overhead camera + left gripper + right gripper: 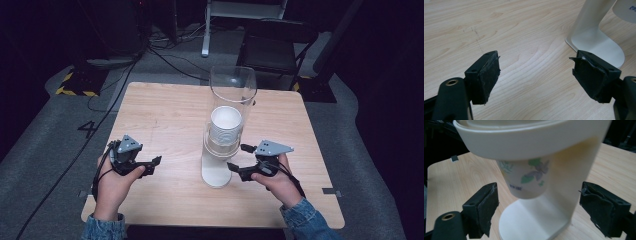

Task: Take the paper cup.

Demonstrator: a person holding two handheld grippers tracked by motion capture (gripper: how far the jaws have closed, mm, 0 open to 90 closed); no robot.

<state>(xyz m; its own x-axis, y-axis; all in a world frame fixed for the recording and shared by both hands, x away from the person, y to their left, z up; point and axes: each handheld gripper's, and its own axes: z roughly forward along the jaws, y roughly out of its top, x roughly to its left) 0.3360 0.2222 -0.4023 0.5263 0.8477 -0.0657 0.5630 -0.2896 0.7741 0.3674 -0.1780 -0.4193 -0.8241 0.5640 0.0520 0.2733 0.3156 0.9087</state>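
**Cup dispenser at table centre, both grippers spread wide beside it**

The wooden table (165, 115) carries a single tall item: a cup dispenser (220, 150) standing just past the table's middle toward 5 o'clock. Its upper part is a clear tube (233, 85), open at the top, and a stack of white paper cups (225, 125) sits inside it, the topmost cup's mouth facing up. Below the tube a white collar and a white upright lead down to a round white base (216, 176) resting flat on the wood. In the right gripper view the collar (524, 142) runs across the top, and the lowest paper cup (526, 180), printed with green and purple flowers, hangs out of it above the base (524, 225), not touching it.

The right gripper (239, 159) is held at 3 o'clock of the dispenser's foot, just beside it, pointing toward it. Its jaws stand well apart, one on each side of the hanging cup and the upright, closing on nothing.

The left gripper (156, 164) sits at 9 o'clock of the dispenser, well apart from it, over bare wood. Its jaws are likewise spread wide with nothing between them; in the left gripper view the base (599, 45) lies at 1 o'clock beyond the far jaw.
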